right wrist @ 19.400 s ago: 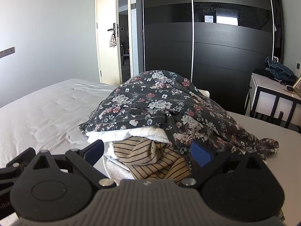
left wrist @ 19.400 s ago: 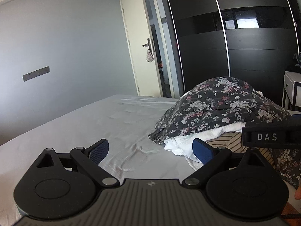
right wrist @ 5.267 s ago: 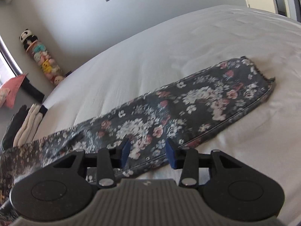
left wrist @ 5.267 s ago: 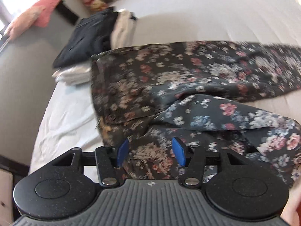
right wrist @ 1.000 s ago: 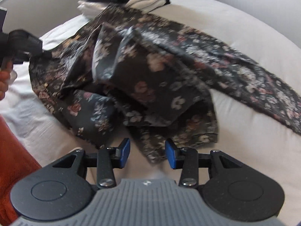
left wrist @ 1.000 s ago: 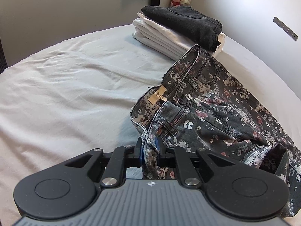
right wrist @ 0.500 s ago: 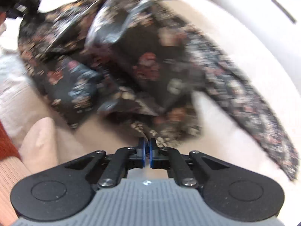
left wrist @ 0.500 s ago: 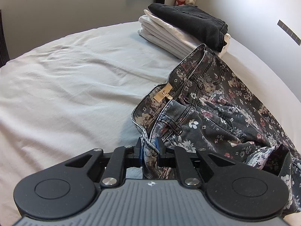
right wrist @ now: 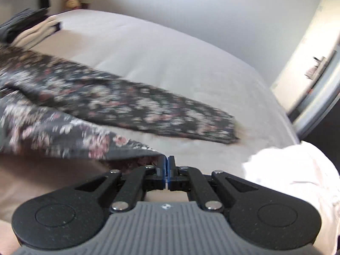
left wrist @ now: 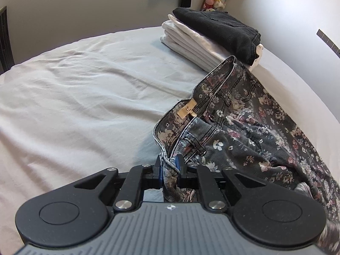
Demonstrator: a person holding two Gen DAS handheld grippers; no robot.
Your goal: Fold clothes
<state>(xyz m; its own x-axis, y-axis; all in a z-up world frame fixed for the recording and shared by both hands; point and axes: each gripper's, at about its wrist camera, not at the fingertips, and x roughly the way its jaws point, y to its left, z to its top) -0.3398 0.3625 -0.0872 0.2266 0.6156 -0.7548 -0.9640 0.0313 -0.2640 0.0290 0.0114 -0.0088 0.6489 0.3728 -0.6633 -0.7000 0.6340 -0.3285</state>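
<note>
Half a second earlier my right gripper [right wrist: 168, 171] was pointed down at the bunched-up middle of the floral jeans [left wrist: 250, 131], and by this moment it had swung out to the right with the hem of one leg [right wrist: 119, 146] trailing off to its left, everything in that view smeared with motion. My left gripper [left wrist: 169, 170] had barely shifted at all, clamped on the near corner of the waistband [left wrist: 167, 159], denim visibly squashed between the blue pads. On the right the two pads were pressed together and the fabric edge ran right up to them, so I'd say I had the hem pinched, though the blur made it hard to swear how much cloth was actually in there. The reason for holding it like that seemed pretty obvious: one end anchored at the waist, the other dragged away so the leg would lie out straight on the bed [left wrist: 74, 97] next to the other leg [right wrist: 161, 119], which was already stretched flat toward the far right. The jeans sat on the right side of the mattress, waistband open with the tan label [left wrist: 187, 111] showing, just near of the folded stack [left wrist: 212, 34] at the far end, white stuff under a black pair. Something white and rumpled [right wrist: 297, 170] lay close on my right.
</note>
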